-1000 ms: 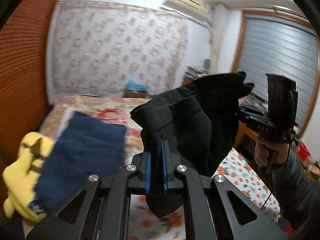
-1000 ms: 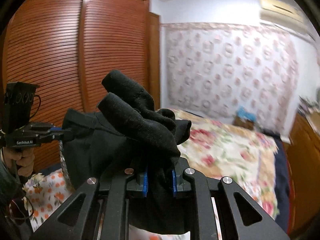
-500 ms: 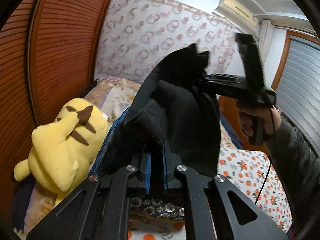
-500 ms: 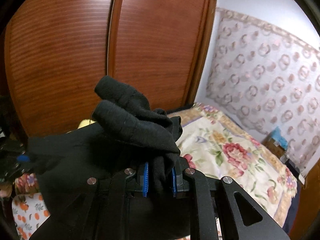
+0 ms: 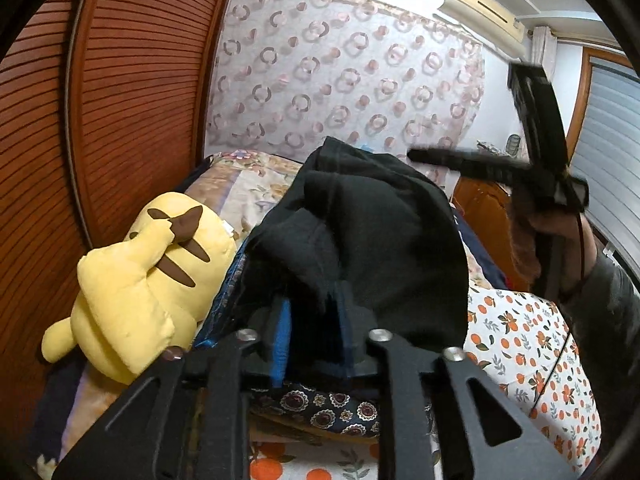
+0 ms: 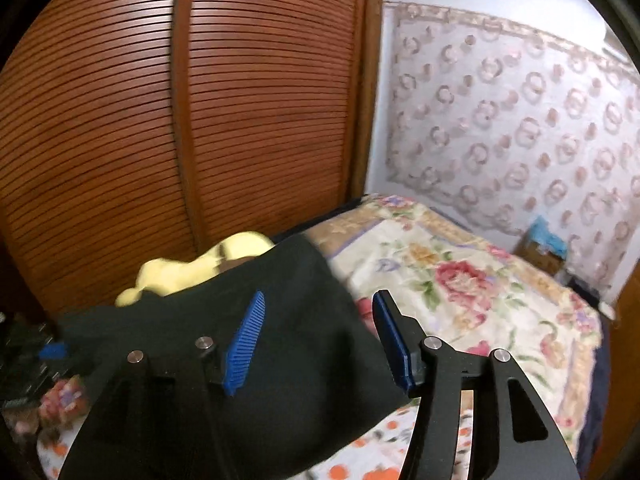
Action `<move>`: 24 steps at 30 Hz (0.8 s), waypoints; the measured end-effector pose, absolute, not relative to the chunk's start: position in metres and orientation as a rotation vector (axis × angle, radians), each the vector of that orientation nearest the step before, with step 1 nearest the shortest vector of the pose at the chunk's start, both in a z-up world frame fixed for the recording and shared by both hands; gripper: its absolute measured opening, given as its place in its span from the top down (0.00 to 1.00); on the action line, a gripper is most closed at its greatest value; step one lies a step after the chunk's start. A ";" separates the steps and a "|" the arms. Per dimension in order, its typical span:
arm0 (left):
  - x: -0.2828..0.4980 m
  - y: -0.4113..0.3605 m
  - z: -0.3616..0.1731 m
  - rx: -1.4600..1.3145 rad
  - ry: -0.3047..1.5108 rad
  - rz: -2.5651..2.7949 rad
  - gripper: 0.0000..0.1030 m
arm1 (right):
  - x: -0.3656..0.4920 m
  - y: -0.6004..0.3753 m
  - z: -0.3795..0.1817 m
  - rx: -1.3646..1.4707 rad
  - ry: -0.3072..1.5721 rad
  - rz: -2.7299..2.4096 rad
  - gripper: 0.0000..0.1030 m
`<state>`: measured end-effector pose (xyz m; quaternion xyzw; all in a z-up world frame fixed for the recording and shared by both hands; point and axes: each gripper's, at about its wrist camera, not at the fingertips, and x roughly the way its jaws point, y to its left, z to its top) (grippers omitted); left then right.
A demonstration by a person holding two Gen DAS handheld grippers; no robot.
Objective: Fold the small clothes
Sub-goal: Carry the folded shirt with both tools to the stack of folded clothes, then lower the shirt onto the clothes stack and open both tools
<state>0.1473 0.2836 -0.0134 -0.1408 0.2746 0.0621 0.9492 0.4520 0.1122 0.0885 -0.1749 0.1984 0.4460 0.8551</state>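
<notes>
A black garment (image 5: 372, 240) hangs bunched over my left gripper (image 5: 314, 332), whose blue pads are parted with cloth lying between them. My right gripper (image 6: 320, 340) is open, its blue pads wide apart, with the black garment (image 6: 256, 392) spread just below and behind them, not pinched. The right gripper also shows in the left wrist view (image 5: 536, 168), held up at the right above the garment.
A yellow plush toy (image 5: 148, 276) lies left of the garment against the wooden wardrobe doors (image 6: 180, 120). A patterned dark cloth (image 5: 320, 404) lies under the left gripper. The floral bedspread (image 6: 460, 280) stretches away to the right. An orange-print sheet (image 5: 520, 344) covers the near bed.
My right gripper has opened and let go of the black garment, which has dropped lower. My left gripper's pads have parted. Both views swung toward the wardrobe.
</notes>
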 end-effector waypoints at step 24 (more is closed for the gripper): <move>0.102 0.234 0.013 -0.133 0.515 0.119 0.07 | 0.350 0.044 0.057 -0.269 0.419 0.861 0.37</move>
